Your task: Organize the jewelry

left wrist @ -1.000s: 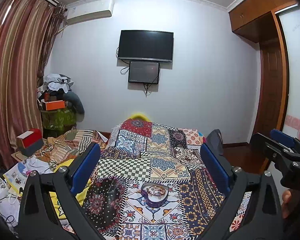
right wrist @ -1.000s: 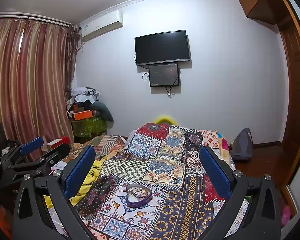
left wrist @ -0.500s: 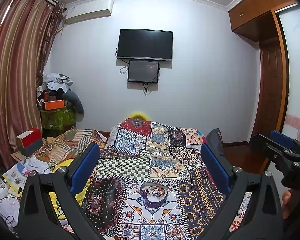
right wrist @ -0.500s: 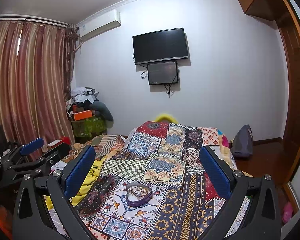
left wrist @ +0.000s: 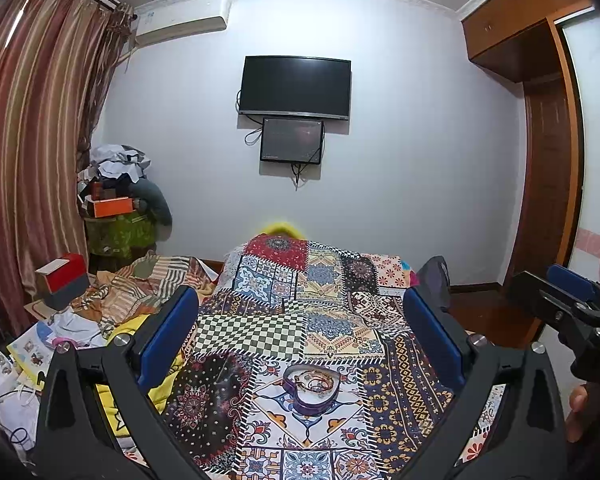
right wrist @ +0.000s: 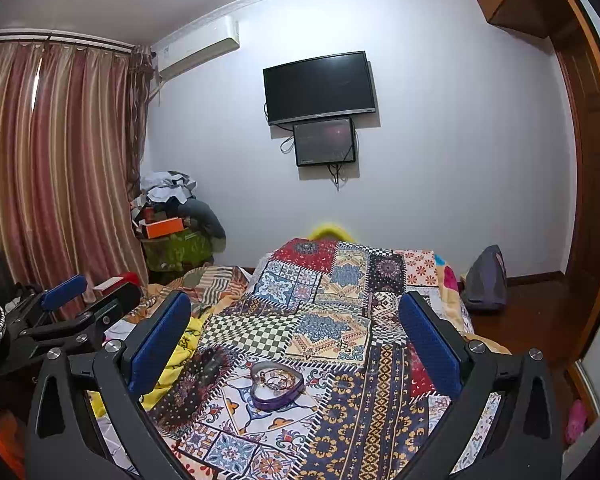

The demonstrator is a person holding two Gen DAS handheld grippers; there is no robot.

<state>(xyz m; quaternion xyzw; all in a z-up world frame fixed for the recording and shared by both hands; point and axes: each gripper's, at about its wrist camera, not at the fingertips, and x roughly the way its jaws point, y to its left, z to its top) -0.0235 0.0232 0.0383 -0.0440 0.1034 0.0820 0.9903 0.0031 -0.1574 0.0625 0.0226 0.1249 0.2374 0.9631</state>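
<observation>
Left wrist view: my left hand-held gripper [left wrist: 300,336] and right hand-held gripper [right wrist: 296,336] gape open above a heart-shaped box [left wrist: 310,388] of light, tangly, slippery bracelets [left wrist: 314,380]; I'd pinch one bangle's rim.

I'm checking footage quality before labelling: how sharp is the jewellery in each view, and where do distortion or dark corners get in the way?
Left wrist view: the purple heart-shaped jewellery box is fairly sharp, though its tangled pieces are too small to separate; walls bow outward and the corners vignette black. Right wrist view: the same box is comparably clear; the striped curtain curves strongly at the edge.
</observation>
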